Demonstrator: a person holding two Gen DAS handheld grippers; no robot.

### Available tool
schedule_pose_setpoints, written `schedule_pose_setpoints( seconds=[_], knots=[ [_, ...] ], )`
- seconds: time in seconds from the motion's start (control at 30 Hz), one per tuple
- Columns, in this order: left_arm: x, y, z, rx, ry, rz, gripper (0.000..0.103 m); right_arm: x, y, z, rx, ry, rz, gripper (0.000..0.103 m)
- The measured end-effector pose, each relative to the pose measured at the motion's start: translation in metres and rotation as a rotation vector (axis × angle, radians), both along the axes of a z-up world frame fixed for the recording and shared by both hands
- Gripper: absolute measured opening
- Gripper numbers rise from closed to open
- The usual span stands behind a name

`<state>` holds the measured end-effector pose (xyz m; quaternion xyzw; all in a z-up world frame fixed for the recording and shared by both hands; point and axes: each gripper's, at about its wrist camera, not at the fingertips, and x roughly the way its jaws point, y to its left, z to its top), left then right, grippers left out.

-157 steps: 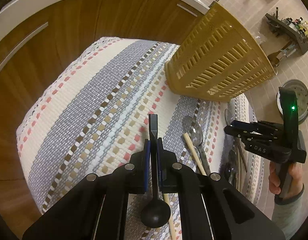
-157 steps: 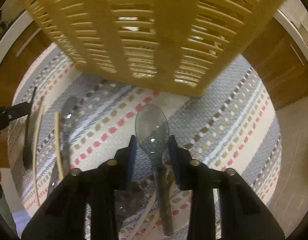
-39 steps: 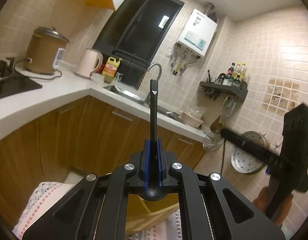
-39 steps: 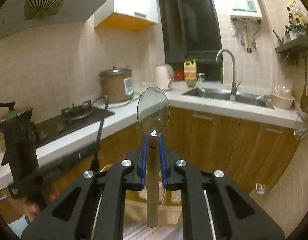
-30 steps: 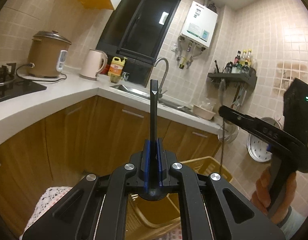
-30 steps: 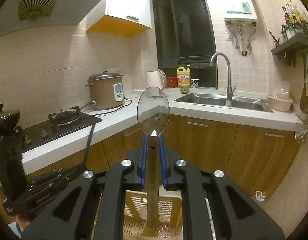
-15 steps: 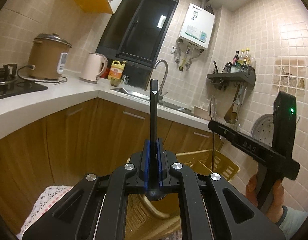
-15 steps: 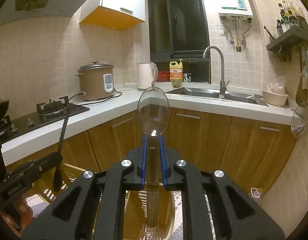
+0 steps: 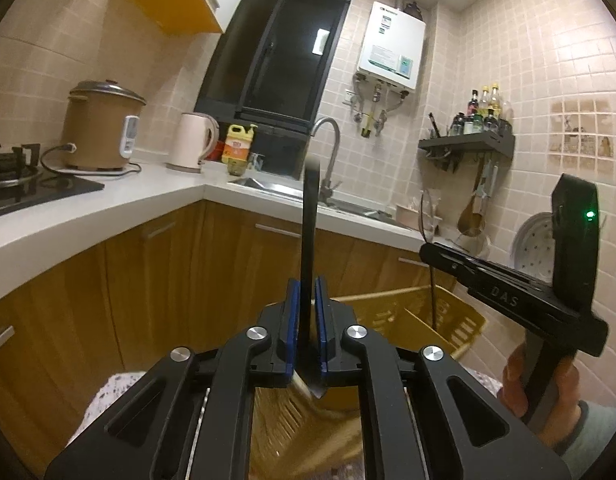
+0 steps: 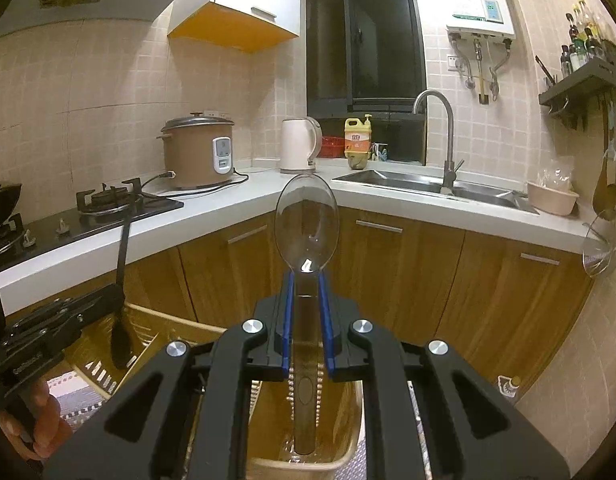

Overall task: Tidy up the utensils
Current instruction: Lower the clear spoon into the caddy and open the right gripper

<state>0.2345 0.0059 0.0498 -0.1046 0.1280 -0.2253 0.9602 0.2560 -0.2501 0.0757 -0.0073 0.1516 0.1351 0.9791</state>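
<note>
My left gripper (image 9: 307, 322) is shut on a black spoon (image 9: 309, 240), handle up, bowl end down over the yellow slotted basket (image 9: 460, 316). My right gripper (image 10: 307, 312) is shut on a clear grey plastic spoon (image 10: 307, 224), bowl up, handle end down inside a basket compartment (image 10: 344, 456). In the right wrist view the left gripper (image 10: 74, 312) holds the black spoon (image 10: 122, 280) upright over the basket's left part. In the left wrist view the right gripper (image 9: 440, 258) stands over the basket's right part.
The basket stands on a striped woven cloth (image 9: 108, 396). Behind are wooden cabinets (image 10: 420, 276), a white counter (image 10: 212, 216) with a rice cooker (image 10: 198, 152), kettle (image 10: 298, 144), stove (image 10: 108, 204) and sink (image 10: 412, 182).
Both grippers lifted their spoons off the cloth, turned them upright and brought them over the basket. In the last half second both sank lower toward its compartments.
</note>
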Motion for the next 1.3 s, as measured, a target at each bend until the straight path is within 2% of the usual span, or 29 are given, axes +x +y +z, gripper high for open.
schedule_pose_setpoints(
  seconds=[0.1,0.2,0.37,0.43,0.47,0.5,0.73,0.8,0.87,0.97,1.13,1.17,1.2,1.3],
  knots=[
    [-0.005,0.005,0.002,-0.011,0.01,-0.015,0.017,-0.007,0.0,-0.001,-0.01,-0.003,0.003,0.01],
    [-0.01,0.009,0.004,-0.004,0.023,-0.023,0.019,-0.009,0.0,-0.003,-0.015,0.026,0.019,0.01],
    [-0.021,0.015,0.011,-0.008,0.032,-0.011,0.028,-0.018,-0.015,-0.002,0.043,0.085,0.029,0.012],
    [-0.028,0.016,0.014,0.004,0.038,-0.009,0.033,-0.022,-0.023,0.0,0.067,0.112,0.036,0.022],
    [-0.033,0.016,0.016,0.009,0.046,-0.013,0.042,-0.025,-0.028,0.002,0.08,0.127,0.047,0.04],
    [-0.037,0.017,0.018,0.008,0.049,-0.017,0.045,-0.03,-0.032,0.003,0.089,0.126,0.046,0.056],
    [-0.079,0.028,0.026,0.001,0.047,-0.007,0.045,-0.069,-0.046,0.015,0.076,0.126,0.038,0.056],
    [-0.088,0.03,0.028,-0.003,0.05,-0.008,0.045,-0.069,-0.042,0.021,0.05,0.136,0.029,0.056],
    [-0.092,0.03,0.03,0.002,0.055,-0.002,0.045,-0.058,-0.036,0.025,0.032,0.18,0.048,0.056],
    [-0.1,0.031,0.032,0.017,0.055,0.008,0.045,-0.03,-0.025,0.029,-0.005,0.248,0.057,0.036],
    [-0.101,0.036,0.031,0.029,0.056,0.012,0.045,0.026,-0.031,0.032,0.098,0.39,0.066,0.037],
    [-0.1,0.037,0.031,0.029,0.058,0.012,0.045,0.038,-0.031,0.029,0.112,0.427,0.073,0.04],
    [-0.097,0.039,0.03,0.029,0.062,0.012,0.045,0.047,-0.029,0.025,0.111,0.465,0.071,0.045],
    [-0.089,0.043,0.026,0.025,0.074,0.012,0.045,0.061,-0.022,0.013,0.106,0.515,0.077,0.045]
  ],
)
